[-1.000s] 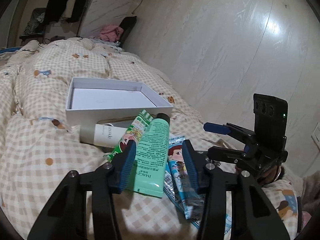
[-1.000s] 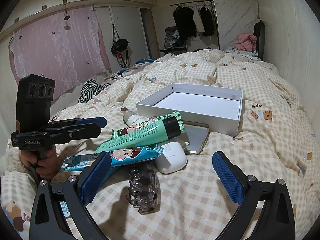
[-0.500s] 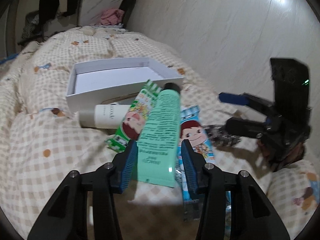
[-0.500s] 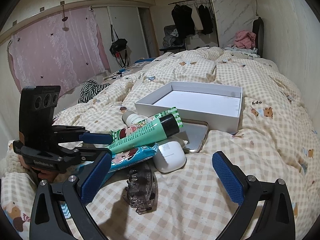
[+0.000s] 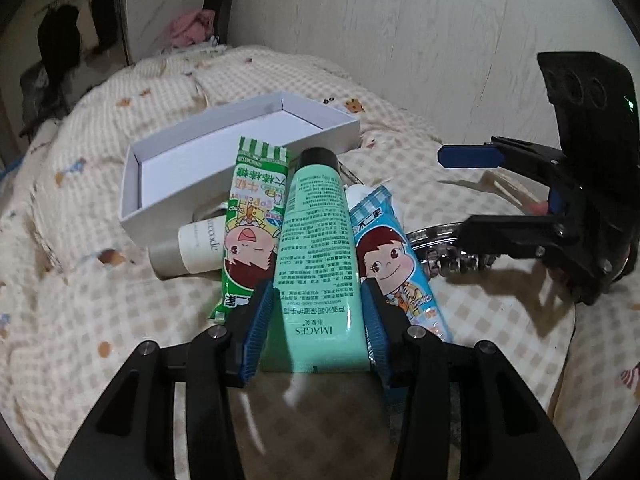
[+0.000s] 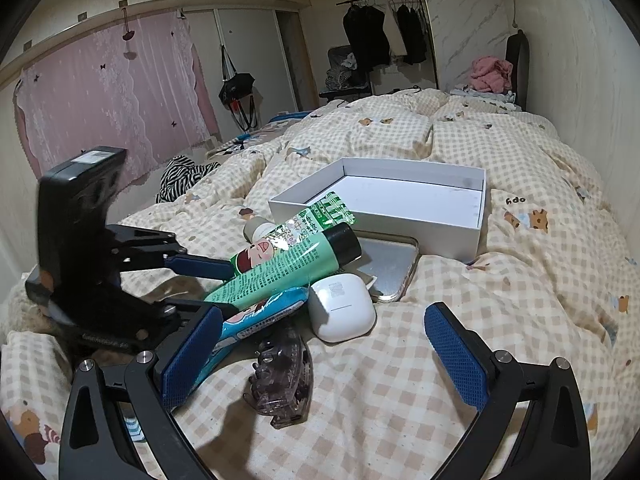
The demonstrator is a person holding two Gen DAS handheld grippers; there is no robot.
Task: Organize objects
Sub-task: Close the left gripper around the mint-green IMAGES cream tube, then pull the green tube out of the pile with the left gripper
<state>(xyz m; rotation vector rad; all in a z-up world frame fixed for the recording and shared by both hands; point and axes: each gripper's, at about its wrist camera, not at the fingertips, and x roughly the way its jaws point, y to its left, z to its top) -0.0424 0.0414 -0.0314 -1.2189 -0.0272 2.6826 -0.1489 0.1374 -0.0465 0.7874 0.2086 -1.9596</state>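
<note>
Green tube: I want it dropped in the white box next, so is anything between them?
Nothing visible blocks it. The green tube, between the left gripper pads, points cap-first at the white box, which looks empty.

Left gripper [image 5: 316,316] pads flank mint tube [image 5: 314,256] (black cap toward box [image 5: 240,184]).

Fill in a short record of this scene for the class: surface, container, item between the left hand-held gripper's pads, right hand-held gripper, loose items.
surface: checked quilt
container: white box, open, nothing seen inside
left hand-held gripper: pads either side of green tube; contact unclear
right hand-held gripper: open, holding nothing
loose items: earbud case, hair claw, two snack packs, phone, bottle
</note>
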